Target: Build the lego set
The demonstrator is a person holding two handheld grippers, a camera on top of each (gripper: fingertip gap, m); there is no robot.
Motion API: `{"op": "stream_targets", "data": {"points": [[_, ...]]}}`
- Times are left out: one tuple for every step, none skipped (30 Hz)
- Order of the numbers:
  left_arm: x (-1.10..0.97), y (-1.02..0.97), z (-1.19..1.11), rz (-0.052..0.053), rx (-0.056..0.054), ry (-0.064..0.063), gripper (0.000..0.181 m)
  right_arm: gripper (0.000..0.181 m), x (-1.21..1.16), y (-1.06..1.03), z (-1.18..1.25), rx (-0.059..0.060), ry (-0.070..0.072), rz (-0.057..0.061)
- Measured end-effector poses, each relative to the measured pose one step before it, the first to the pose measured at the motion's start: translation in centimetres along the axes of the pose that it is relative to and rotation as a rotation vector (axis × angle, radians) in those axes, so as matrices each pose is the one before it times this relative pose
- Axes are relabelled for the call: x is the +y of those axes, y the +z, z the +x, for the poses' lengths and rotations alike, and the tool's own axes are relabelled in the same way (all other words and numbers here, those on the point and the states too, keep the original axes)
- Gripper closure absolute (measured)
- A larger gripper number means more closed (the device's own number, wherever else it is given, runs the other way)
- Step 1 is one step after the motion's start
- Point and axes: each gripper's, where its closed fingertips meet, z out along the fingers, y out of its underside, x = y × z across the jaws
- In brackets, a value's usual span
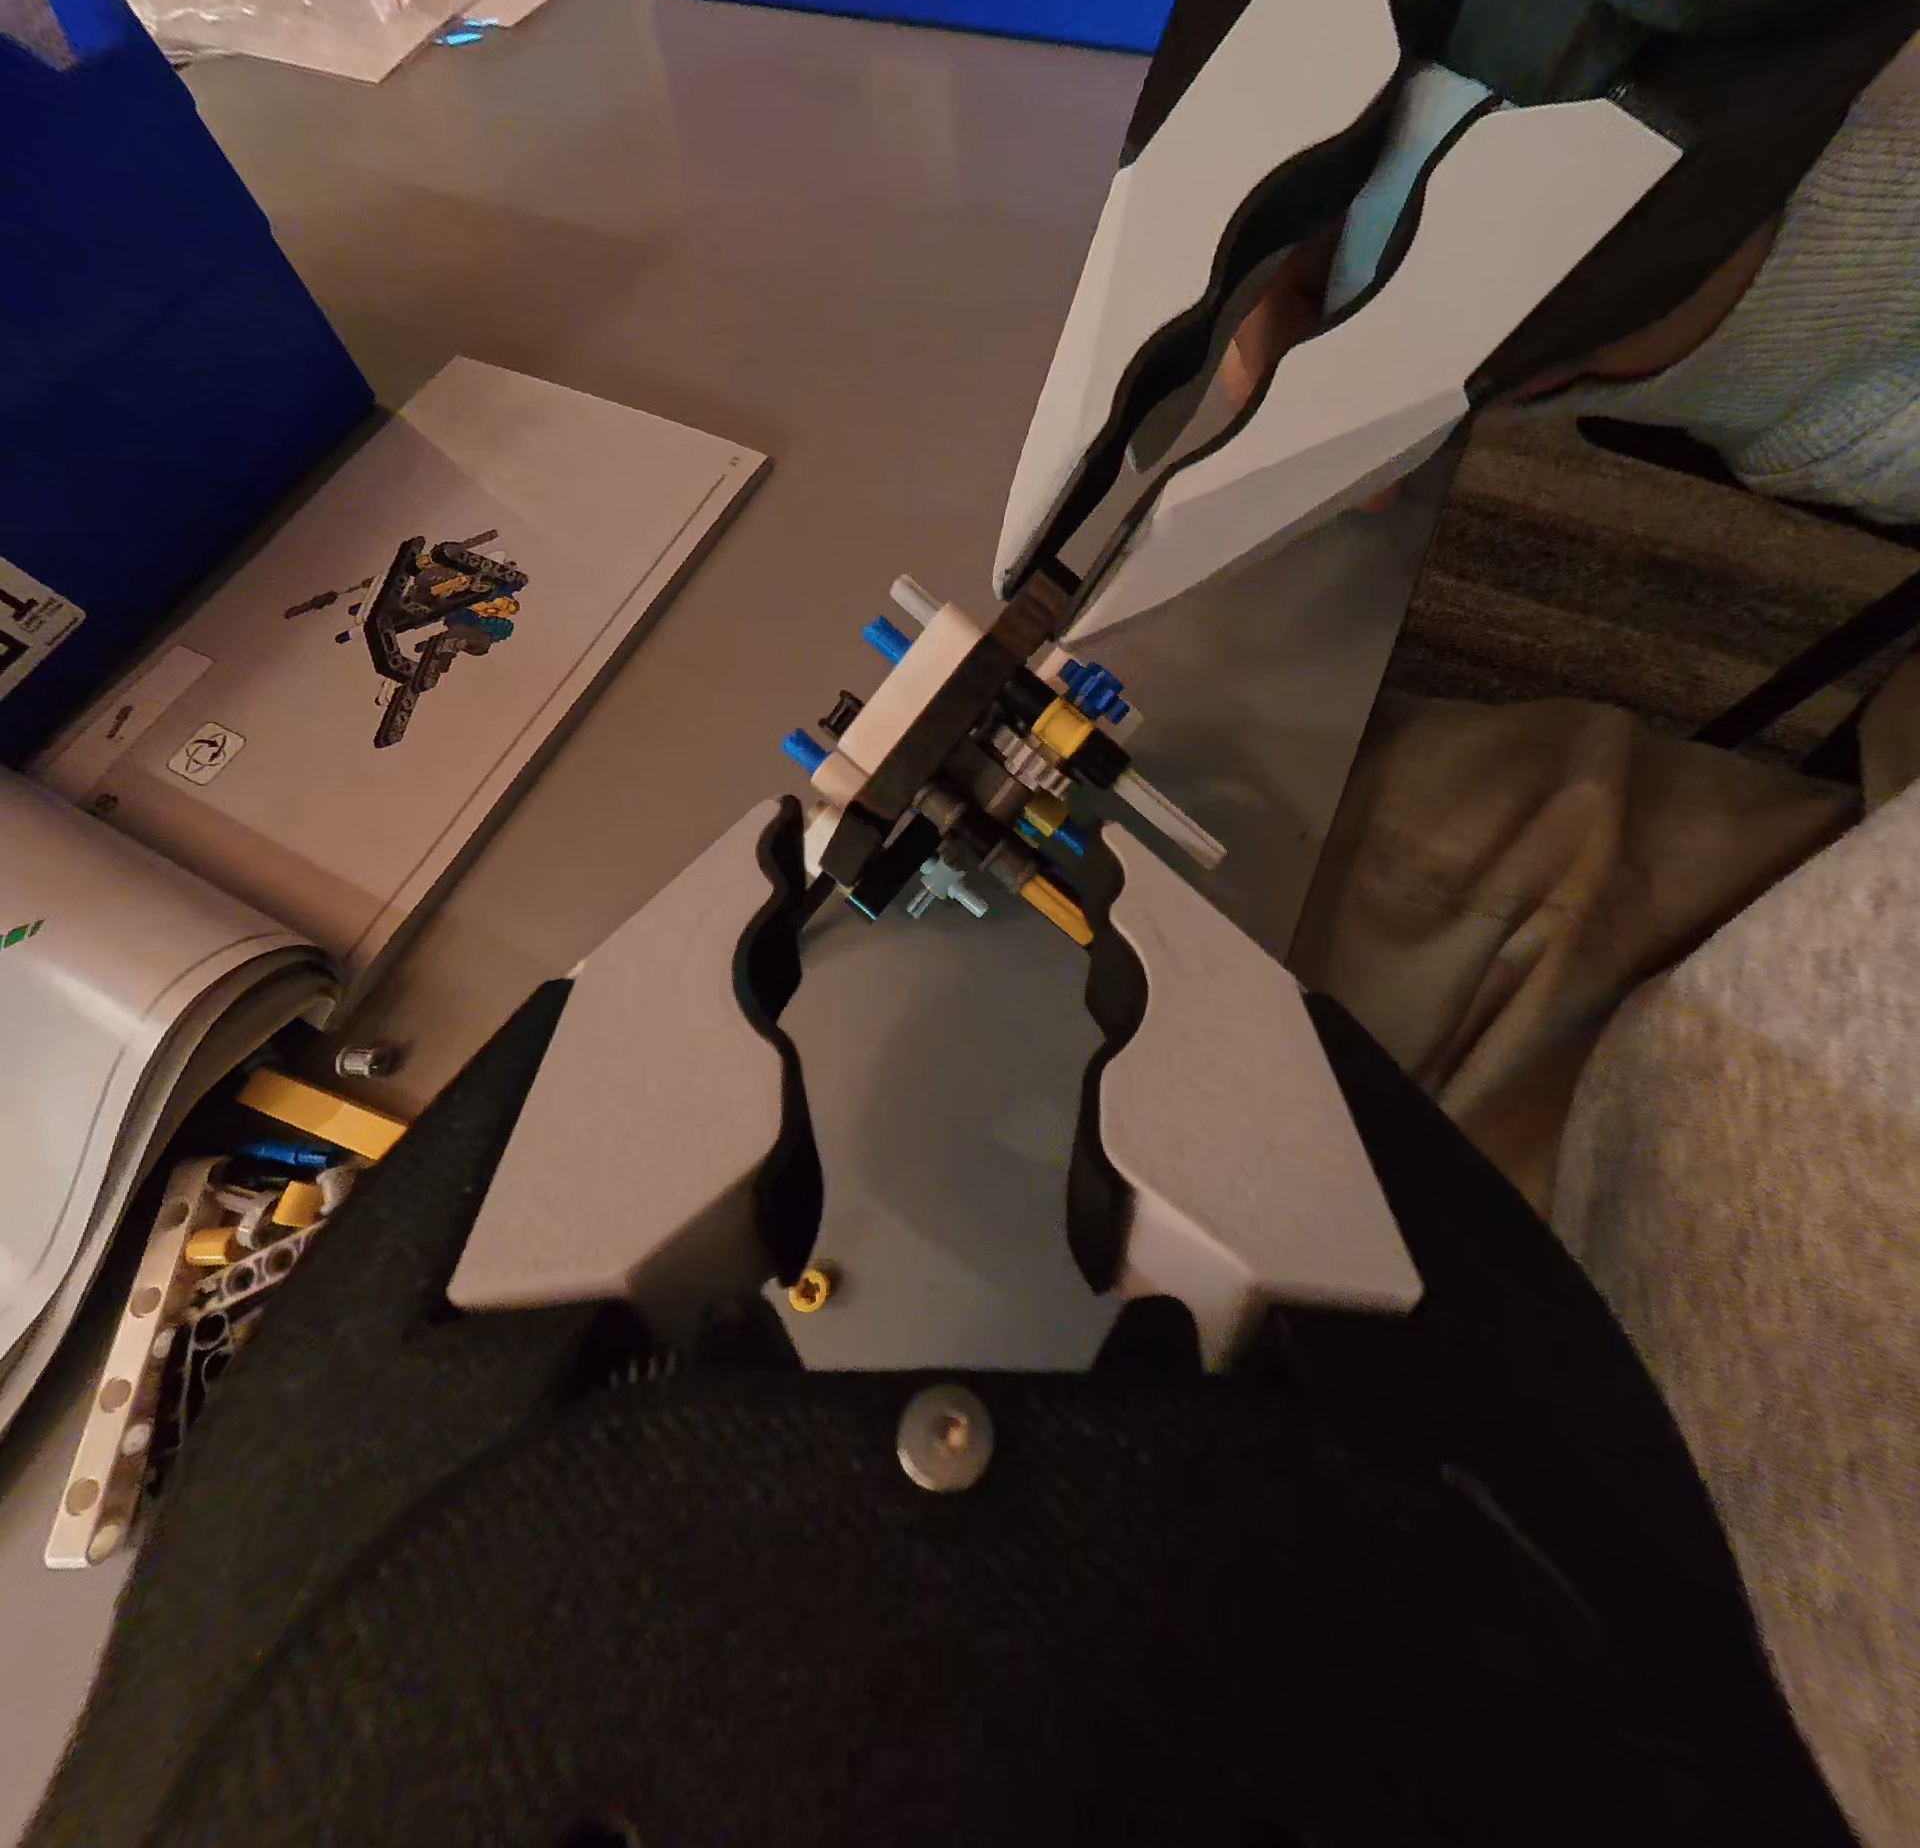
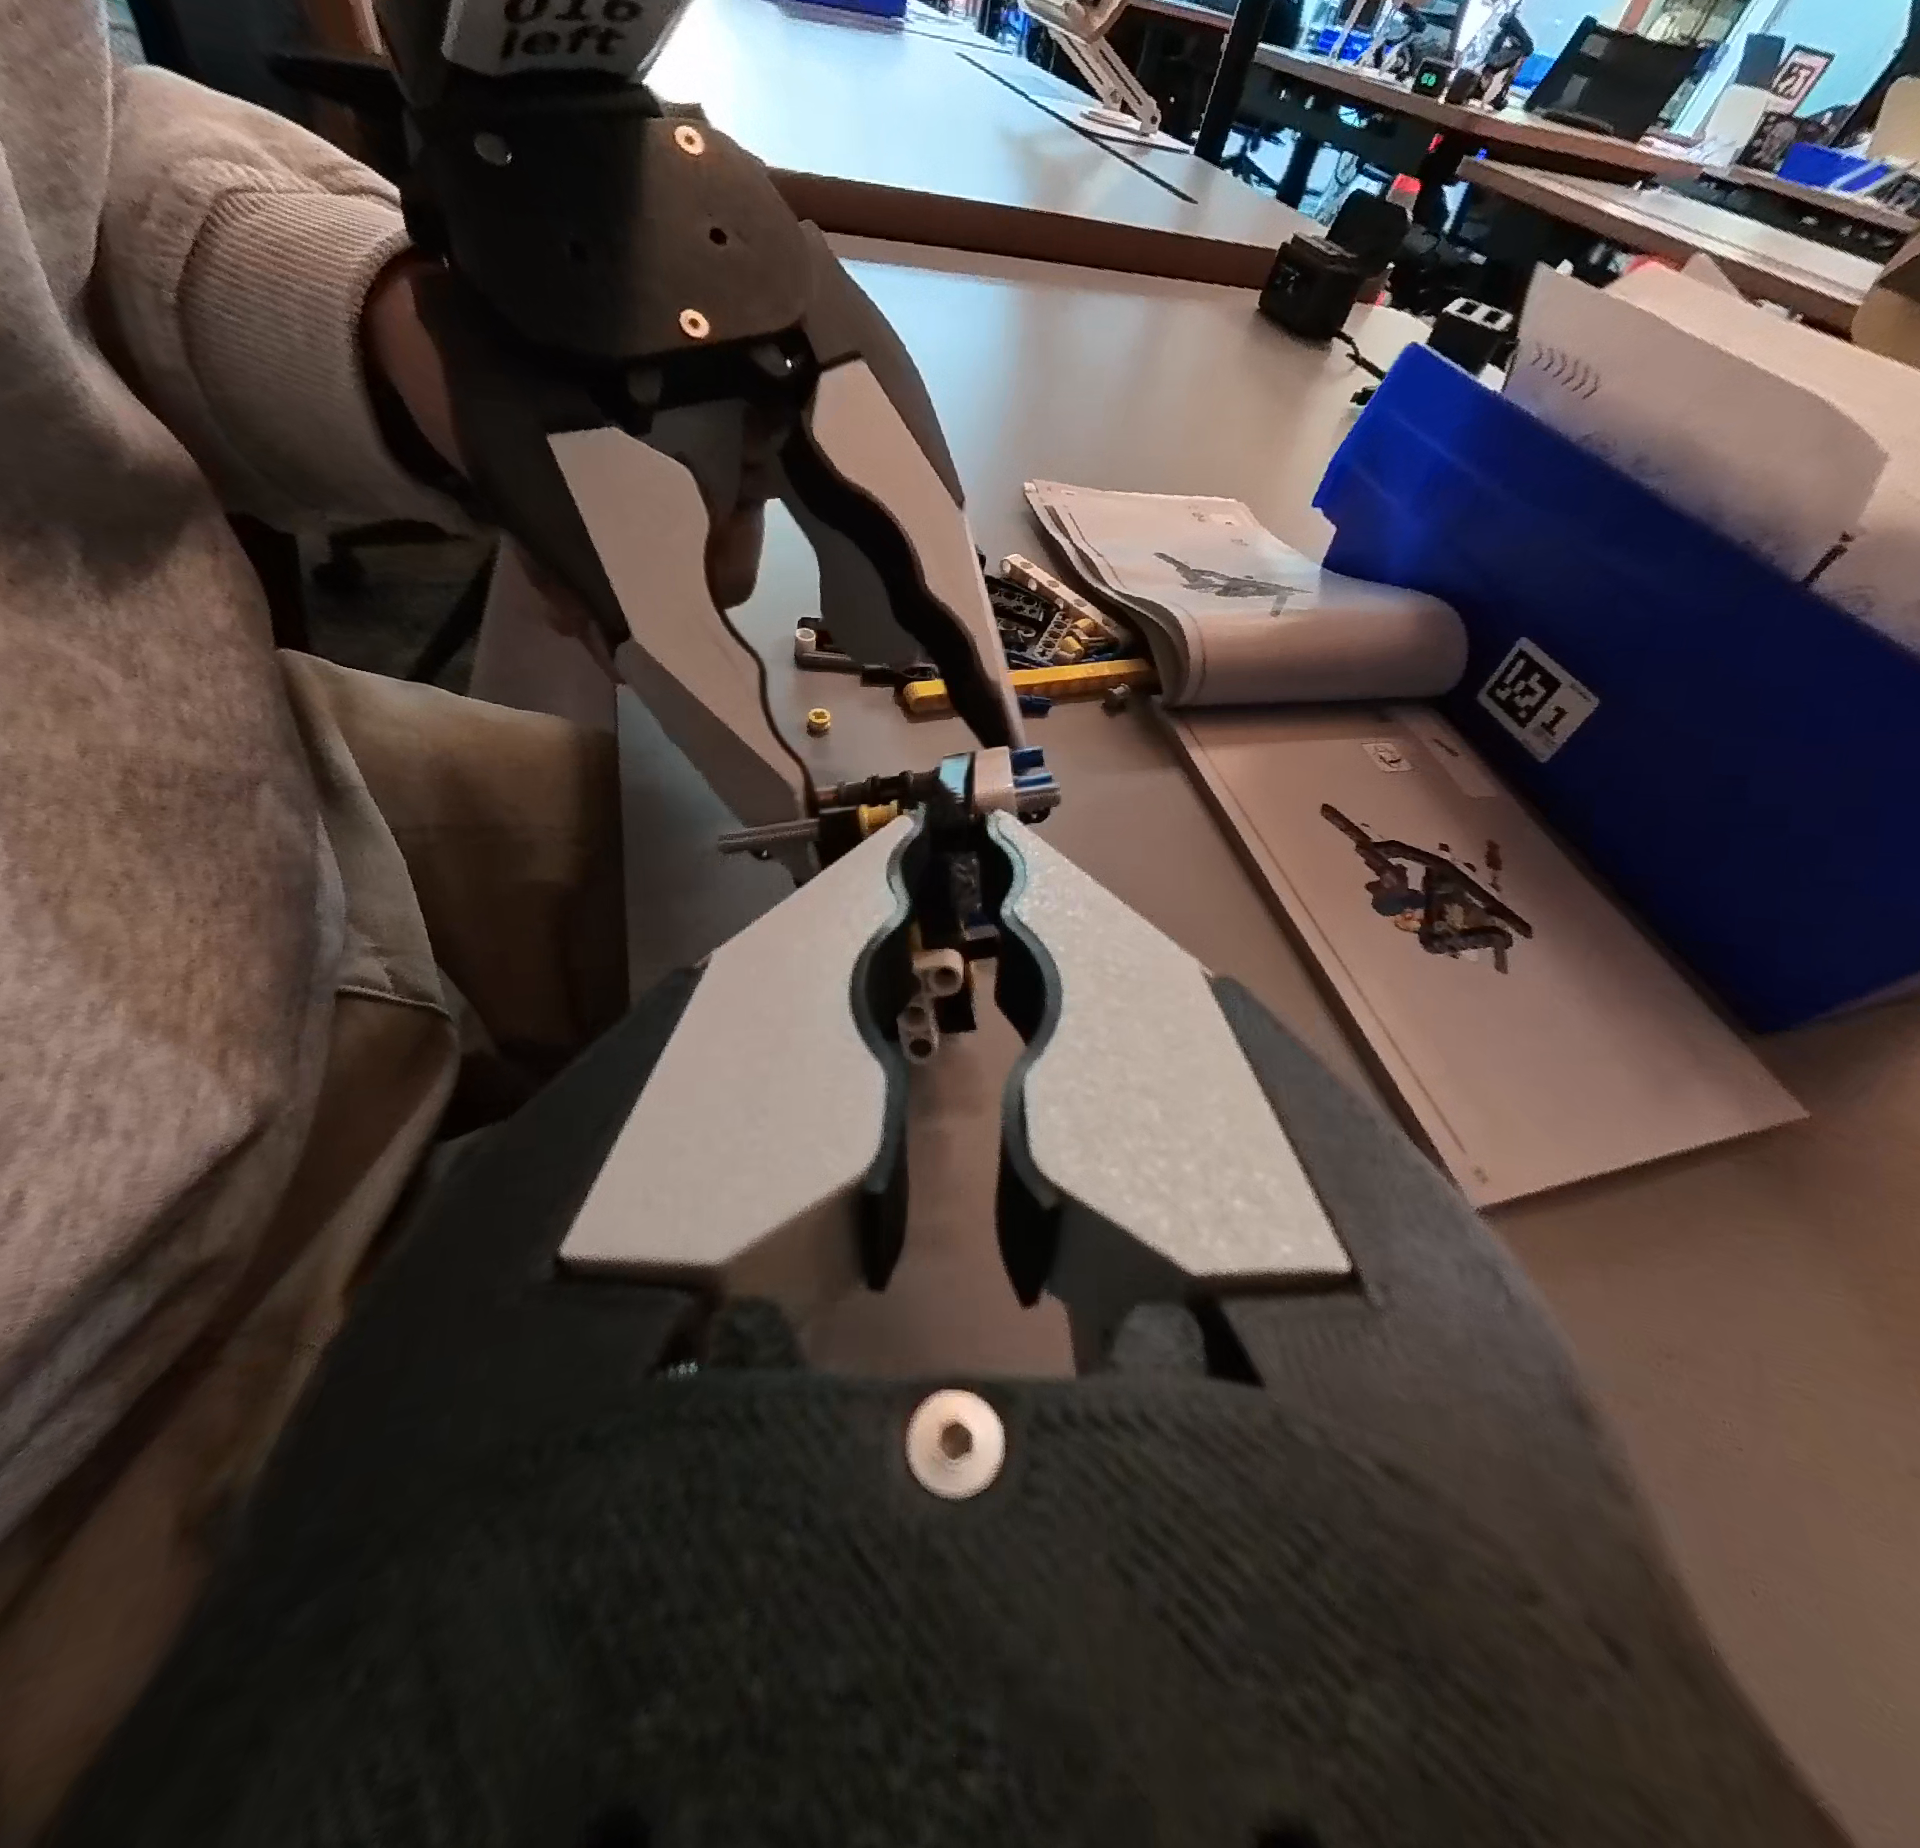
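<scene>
A small lego assembly (image 1: 961, 749) of black beams, a white block, blue and yellow pins, grey gears and light axles hangs in the air above the grey table's (image 1: 727, 240) near edge. My left gripper (image 1: 951, 842) spans it, one fingertip at each end, and holds it. My right gripper (image 1: 1039, 593) comes from the upper right and is shut on the assembly's black beam. In the right wrist view my right gripper (image 2: 951, 832) pinches the assembly (image 2: 940, 925), and the left gripper (image 2: 912, 770) reaches down onto it from above.
An open instruction booklet (image 1: 416, 635) (image 2: 1455, 915) lies left of the assembly, beside a blue bin (image 1: 135, 344) (image 2: 1662, 759). Loose lego parts (image 1: 229, 1227) (image 2: 1039, 635) lie by a curled page. A small yellow piece (image 1: 810, 1289) (image 2: 820, 721) sits on the table. A person's lap (image 1: 1714, 1175) is at the table edge. Across from one pair of fingers to the other is roughly 4 centimetres.
</scene>
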Motion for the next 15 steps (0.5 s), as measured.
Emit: {"op": "stream_targets", "data": {"points": [[-0.020, -0.044, -0.009, 0.0030, 0.0025, 0.0023, 0.127, 0.173, 0.070, -0.084, 0.099, -0.0039, 0.0120, 0.0023], [-0.051, -0.059, -0.075, 0.0051, -0.0001, 0.0016, 0.125, 0.173, 0.095, -0.117, 0.124, -0.0072, 0.0154, 0.0019], [-0.061, -0.081, -0.128, 0.0054, -0.0023, 0.0010, 0.123, 0.174, 0.145, -0.181, 0.159, -0.0086, 0.0180, -0.0013], [-0.082, -0.098, -0.124, 0.0064, -0.0005, 0.0002, 0.120, 0.174, 0.184, -0.247, 0.268, -0.0042, 0.0210, -0.0056], [-0.155, -0.127, -0.065, 0.0111, 0.0042, -0.0013, 0.118, 0.174, 0.255, -0.268, 0.325, -0.0011, 0.0207, -0.0072], [-0.158, -0.120, -0.101, 0.0107, 0.0018, -0.0037, 0.115, 0.174, 0.246, -0.264, 0.234, -0.0058, 0.0192, -0.0049], [-0.186, -0.109, -0.044, 0.0114, 0.0052, -0.0048, 0.113, 0.174, 0.221, -0.228, 0.161, -0.0085, 0.0190, -0.0020], [-0.118, -0.090, 0.130, 0.0074, 0.0146, -0.0034, 0.112, 0.174, 0.178, -0.178, 0.177, -0.0037, 0.0141, -0.0023], [-0.041, -0.046, 0.006, 0.0016, 0.0058, -0.0049, 0.112, 0.174, 0.159, -0.134, 0.112, -0.0045, 0.0073, -0.0051], [0.005, -0.029, -0.008, -0.0010, 0.0023, 0.0002, 0.110, 0.174, 0.148, -0.107, 0.060, -0.0061, 0.0017, -0.0069], [0.036, -0.021, -0.014, -0.0013, 0.0003, 0.0062, 0.109, 0.174, 0.145, -0.103, 0.081, -0.0035, 0.0020, -0.0058], [0.065, -0.014, -0.018, -0.0026, -0.0018, 0.0091, 0.108, 0.174, 0.148, -0.090, 0.128, 0.0003, 0.0036, -0.0064], [0.069, -0.003, 0.006, -0.0037, 0.0001, 0.0090, 0.108, 0.174, 0.143, -0.078, 0.144, 0.0017, 0.0032, -0.0064], [0.038, 0.008, 0.172, -0.0026, 0.0099, 0.0071, 0.107, 0.174, 0.134, -0.050, 0.124, 0.0023, 0.0024, -0.0065], [0.048, -0.006, 0.318, -0.0029, 0.0194, 0.0047, 0.106, 0.174, 0.182, -0.033, 0.188, 0.0071, 0.0016, -0.0104]]}}
